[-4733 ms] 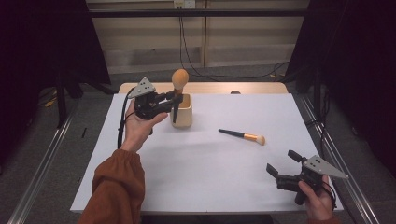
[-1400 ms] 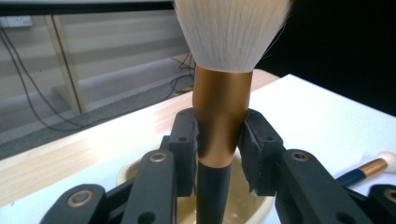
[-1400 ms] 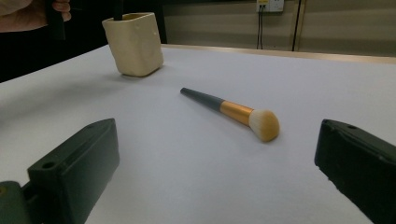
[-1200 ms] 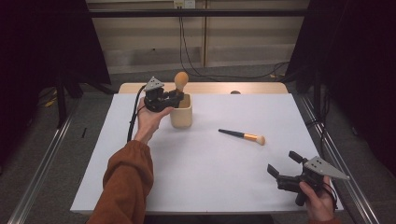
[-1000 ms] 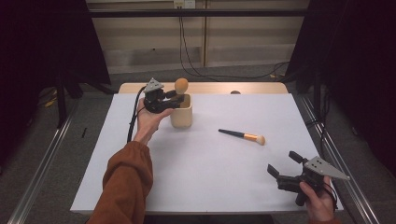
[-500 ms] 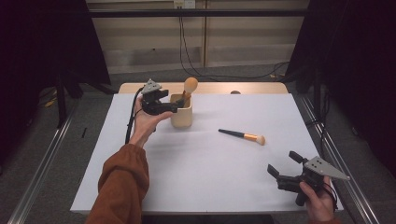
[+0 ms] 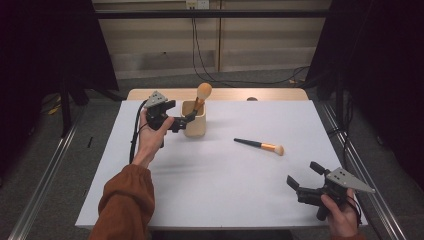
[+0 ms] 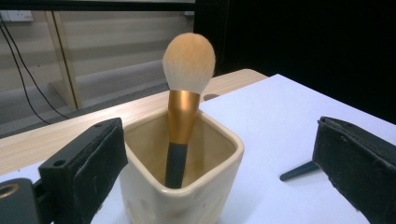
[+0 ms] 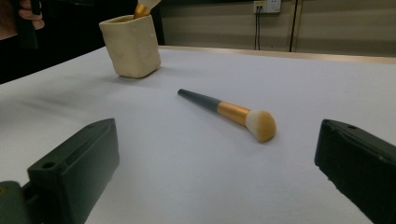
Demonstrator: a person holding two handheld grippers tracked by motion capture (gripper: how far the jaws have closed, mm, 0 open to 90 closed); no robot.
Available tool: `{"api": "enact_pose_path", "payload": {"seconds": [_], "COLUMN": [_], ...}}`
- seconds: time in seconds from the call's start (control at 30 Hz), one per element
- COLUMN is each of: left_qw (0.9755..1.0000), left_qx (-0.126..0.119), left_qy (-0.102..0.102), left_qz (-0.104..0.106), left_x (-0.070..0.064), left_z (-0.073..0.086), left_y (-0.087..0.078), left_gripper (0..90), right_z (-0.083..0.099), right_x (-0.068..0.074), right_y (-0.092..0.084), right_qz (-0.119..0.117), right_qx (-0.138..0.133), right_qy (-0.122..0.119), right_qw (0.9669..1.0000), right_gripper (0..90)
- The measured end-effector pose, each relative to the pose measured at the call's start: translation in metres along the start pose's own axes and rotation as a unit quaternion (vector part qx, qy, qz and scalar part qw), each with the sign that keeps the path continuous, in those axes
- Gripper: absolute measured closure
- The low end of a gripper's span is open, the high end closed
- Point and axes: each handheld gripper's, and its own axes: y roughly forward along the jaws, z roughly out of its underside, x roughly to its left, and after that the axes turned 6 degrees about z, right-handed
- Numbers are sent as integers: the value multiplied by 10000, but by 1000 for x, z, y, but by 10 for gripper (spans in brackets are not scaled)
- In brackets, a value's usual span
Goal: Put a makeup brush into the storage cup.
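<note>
High view: left gripper (image 7: pixel 186 120) jaws have just opened beside the cup (image 7: pixel 194 120), leaving the brush (image 7: pixel 201 98) standing inside, delivered.

This looks like a recording studio or a lab set up for tests, not a home. The bench (image 7: pixel 210 190) is covered with a plain white sheet and stands on a grey carpet floor (image 7: pixel 55 165), with metal rails (image 7: pixel 42 187) running along it at 9 o'clock and 3 o'clock. Black curtains (image 7: pixel 45 45) hang at 10 o'clock and 2 o'clock, and at 12 o'clock there is a pale panel wall (image 7: pixel 160 37) with a wall socket (image 7: pixel 196 4), from which black cables (image 7: pixel 200 45) fall to the floor.
</note>
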Motion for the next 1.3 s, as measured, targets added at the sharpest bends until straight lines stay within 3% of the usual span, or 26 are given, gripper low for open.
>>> {"api": "enact_pose_path", "payload": {"seconds": [0.27, 0.43, 0.5, 0.63, 0.93, 1.13, 1.3], "left_qw": [9997, 9997, 9996, 9993, 9996, 9995, 9993], "left_qx": [45, -67, -31, -76, -22, -28, -39], "left_qy": [71, -59, 63, 89, 212, 174, 106], "left_qz": [-225, -227, -257, -359, -210, -254, -350], "left_x": [-4, -5, -6, -9, -18, -22, -32], "left_z": [9, 15, 15, 17, 33, 46, 57], "left_y": [-18, -31, -36, -46, -67, -86, -99], "left_gripper": [50, 51, 49, 48, 55, 40, 33], "right_z": [0, 0, 0, 1, 1, 1, 0], "right_x": [-1, 0, 0, 0, 0, 0, 0], "right_y": [0, -1, 0, -1, -1, -3, -3], "right_qz": [29, 40, 39, 32, 3, 5, 18], "right_qx": [-5, -17, -15, -19, -20, -21, -22], "right_qy": [17, 3, 14, -6, 13, 44, 49], "right_qw": [10000, 10000, 10000, 10000, 10000, 10000, 10000], "right_gripper": [0, 0, 0, 0, 0, 0, 0]}}
